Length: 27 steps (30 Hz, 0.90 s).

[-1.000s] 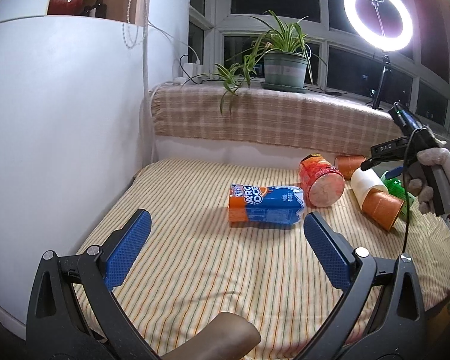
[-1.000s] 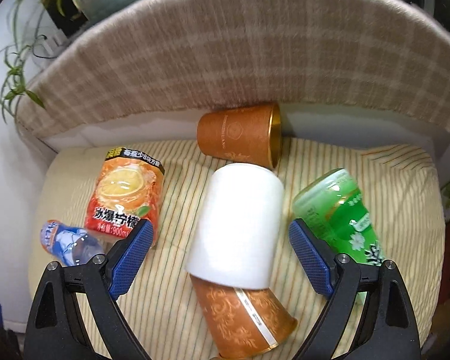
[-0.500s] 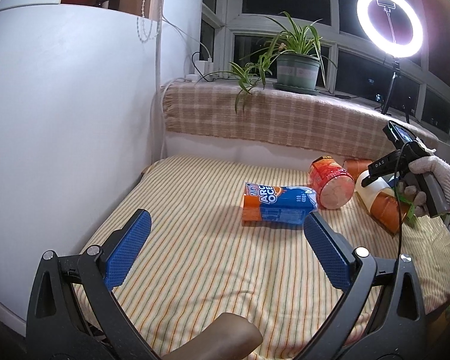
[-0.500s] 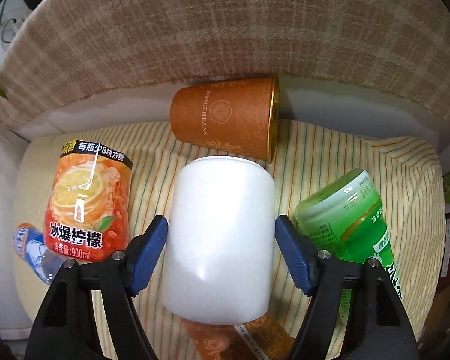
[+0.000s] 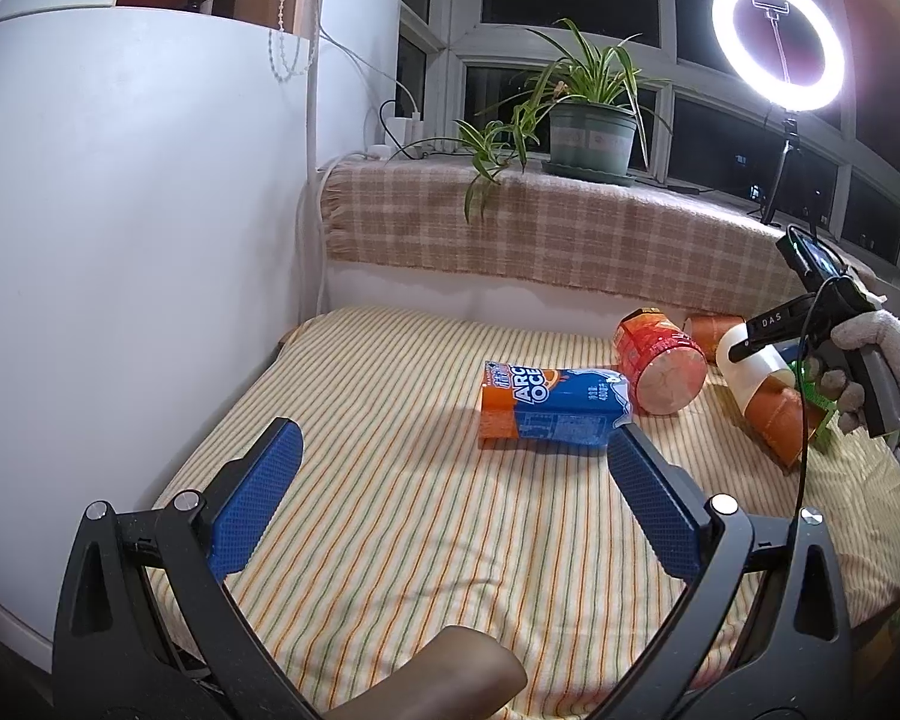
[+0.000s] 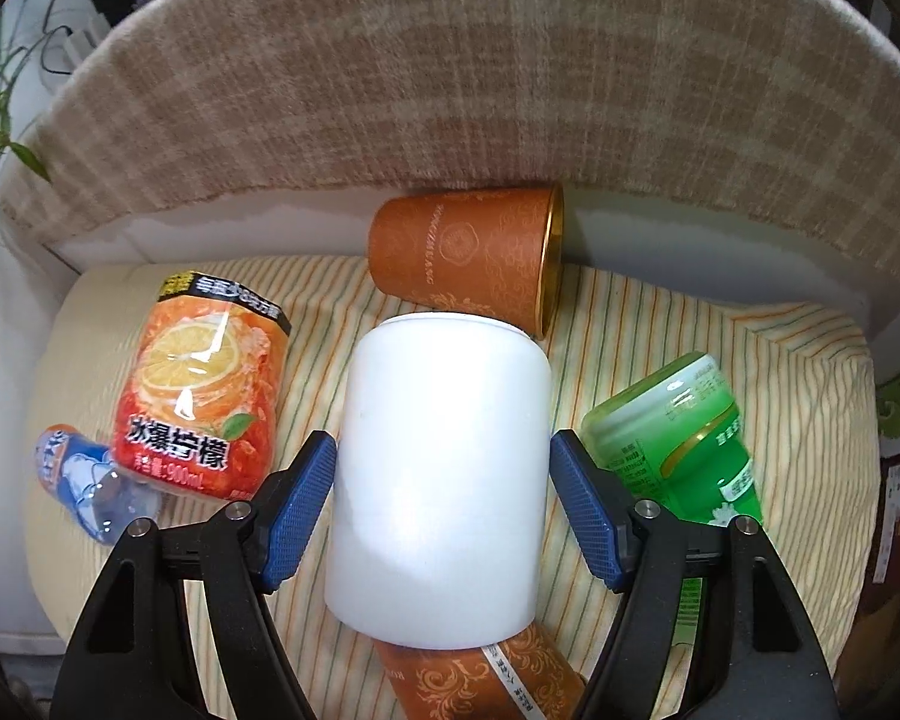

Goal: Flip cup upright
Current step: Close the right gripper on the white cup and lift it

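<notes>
A white cup (image 6: 444, 486) lies on its side on the striped cloth, its base toward the back, resting over an orange patterned cup (image 6: 486, 681) below it. My right gripper (image 6: 443, 501) is shut on the white cup, a blue pad pressed on each side. In the left wrist view the white cup (image 5: 750, 363) and right gripper (image 5: 768, 339) are at the far right. A second orange cup (image 6: 468, 258) lies on its side by the back wall. My left gripper (image 5: 447, 507) is open and empty above the cloth's front.
An orange lemon-drink bottle (image 6: 201, 396), a blue water bottle (image 6: 84, 489) and a green bottle (image 6: 678, 438) lie around the white cup. A checked cloth covers the sill (image 5: 546, 228) with a potted plant (image 5: 591, 135). A white wall (image 5: 126, 252) is on the left.
My right gripper moved down around the white cup and its jaws narrowed from wide open until they closed on it. The left gripper lifted slightly and stayed open.
</notes>
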### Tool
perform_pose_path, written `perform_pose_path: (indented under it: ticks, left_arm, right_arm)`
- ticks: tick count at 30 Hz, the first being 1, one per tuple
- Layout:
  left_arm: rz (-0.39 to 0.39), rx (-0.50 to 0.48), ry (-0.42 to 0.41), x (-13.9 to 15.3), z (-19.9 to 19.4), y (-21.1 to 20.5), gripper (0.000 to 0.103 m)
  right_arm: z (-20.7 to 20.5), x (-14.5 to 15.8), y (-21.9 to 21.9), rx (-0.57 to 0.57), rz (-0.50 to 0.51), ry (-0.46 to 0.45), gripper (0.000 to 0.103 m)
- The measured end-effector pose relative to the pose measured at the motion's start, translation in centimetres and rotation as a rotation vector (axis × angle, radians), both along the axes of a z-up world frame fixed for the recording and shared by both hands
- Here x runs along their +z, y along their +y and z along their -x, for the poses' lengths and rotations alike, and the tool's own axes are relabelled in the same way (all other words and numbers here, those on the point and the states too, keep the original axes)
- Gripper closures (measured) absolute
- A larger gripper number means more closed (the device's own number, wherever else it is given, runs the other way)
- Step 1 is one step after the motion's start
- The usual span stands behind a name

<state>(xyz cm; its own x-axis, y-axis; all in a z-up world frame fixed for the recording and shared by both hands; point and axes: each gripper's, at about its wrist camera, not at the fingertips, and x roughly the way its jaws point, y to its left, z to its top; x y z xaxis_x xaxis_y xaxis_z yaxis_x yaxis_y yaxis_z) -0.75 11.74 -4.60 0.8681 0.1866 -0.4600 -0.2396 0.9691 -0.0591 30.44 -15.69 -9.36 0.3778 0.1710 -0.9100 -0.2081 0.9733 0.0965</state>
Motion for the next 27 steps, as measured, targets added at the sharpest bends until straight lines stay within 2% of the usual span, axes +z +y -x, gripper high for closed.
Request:
perform_pose_path:
  ticks: [9,16,17,21,27]
  left_arm:
    - [-0.004,-0.002,0.004,-0.1,0.1,-0.5,0.000]
    - [-0.014,0.012,-0.002,0.3,0.6,-0.1,0.000]
    - [-0.016,0.013,-0.002,0.4,0.6,0.0,0.000]
    - [-0.024,0.020,-0.003,0.7,0.8,0.5,0.000]
    - [-0.032,0.015,0.000,0.8,0.9,0.5,0.000]
  right_arm:
    - [1.2,3.4,0.7,0.040,0.032,-0.113,0.030]
    - [2.1,6.9,1.8,0.112,-0.020,-0.218,0.030]
    - [1.7,6.5,1.9,0.131,-0.027,-0.228,0.030]
    - [4.1,8.8,3.7,0.298,-0.045,-0.286,0.030]
    - [9.4,9.2,5.3,0.604,-0.003,-0.311,0.030]
